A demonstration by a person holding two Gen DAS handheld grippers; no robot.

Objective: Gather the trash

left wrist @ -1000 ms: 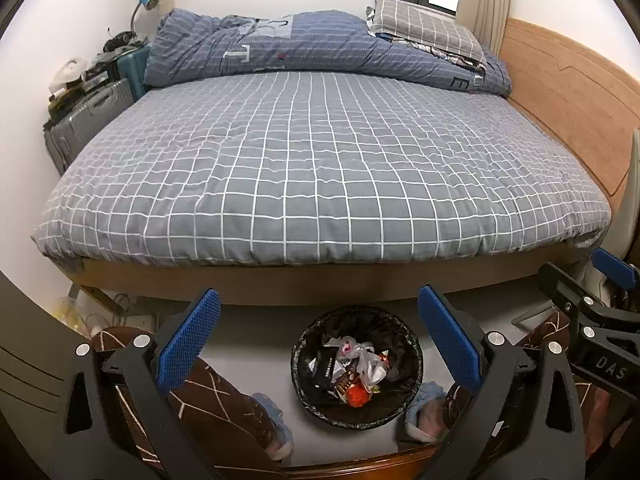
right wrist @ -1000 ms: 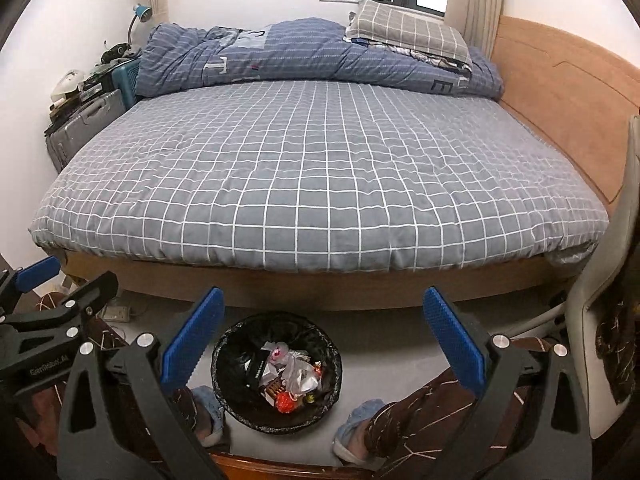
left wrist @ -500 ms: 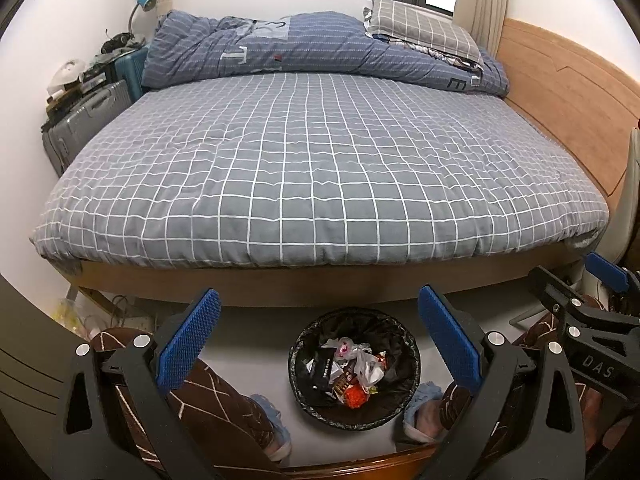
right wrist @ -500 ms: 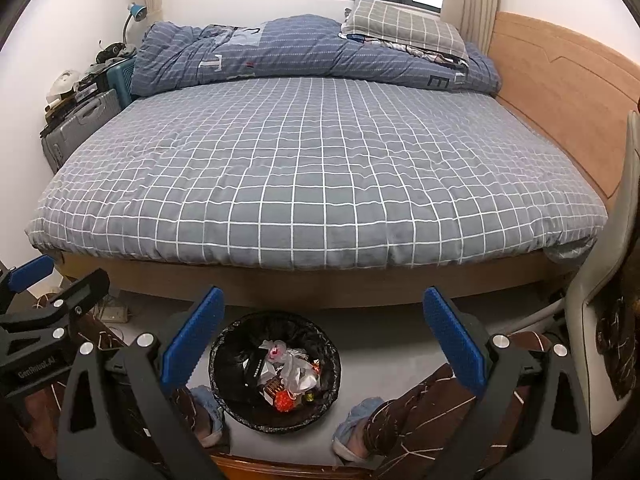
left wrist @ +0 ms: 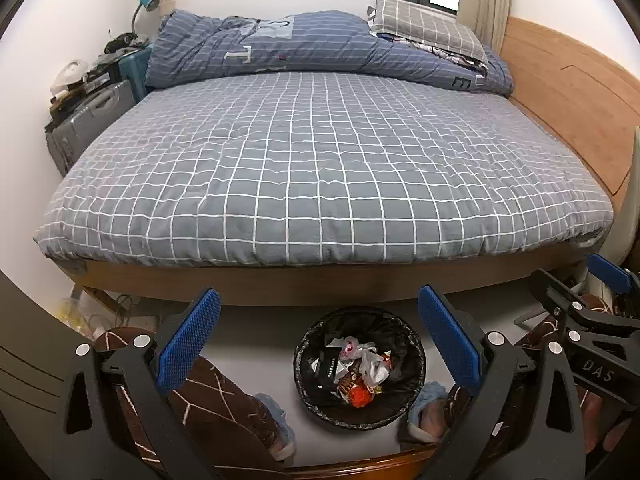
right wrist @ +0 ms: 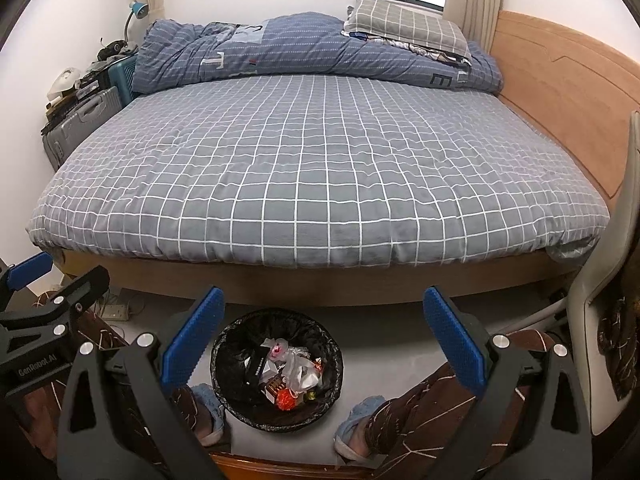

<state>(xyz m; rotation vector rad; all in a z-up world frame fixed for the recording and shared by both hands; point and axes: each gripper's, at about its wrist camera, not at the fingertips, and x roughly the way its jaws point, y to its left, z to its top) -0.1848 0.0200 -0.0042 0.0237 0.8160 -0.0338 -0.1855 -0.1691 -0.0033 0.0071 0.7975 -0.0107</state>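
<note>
Both tongs are wide apart and hold nothing: the left tongs (left wrist: 318, 336) and the right tongs (right wrist: 324, 336) hang above the floor (left wrist: 256, 344) in front of the bed (left wrist: 320, 168), side by side, and each one shows in the corner of the other camera. The trash (left wrist: 356, 372) is already inside the round bin (left wrist: 416, 344), which stands on the floor between the person's two feet in blue slippers (left wrist: 276, 420), just before the bed frame. The bin stands upright, its mouth points straight up to my cameras, and its long axis is vertical; the black liner bag (left wrist: 312, 336) is folded over the rim. I judge that the next step is to take this liner, or the bin, and here some things can go wrong. If I close the tongs only on the thin edge of the liner, the plastic may slip out or tear, because the load of wrappers and the white plastic bag (right wrist: 298, 368) pulls it down. If I pull to one side instead of straight up, the light bin may tip and spill the pieces on the floor. The feet and knees are very near the bin, so the tongs could also knock them when I go down.
</note>
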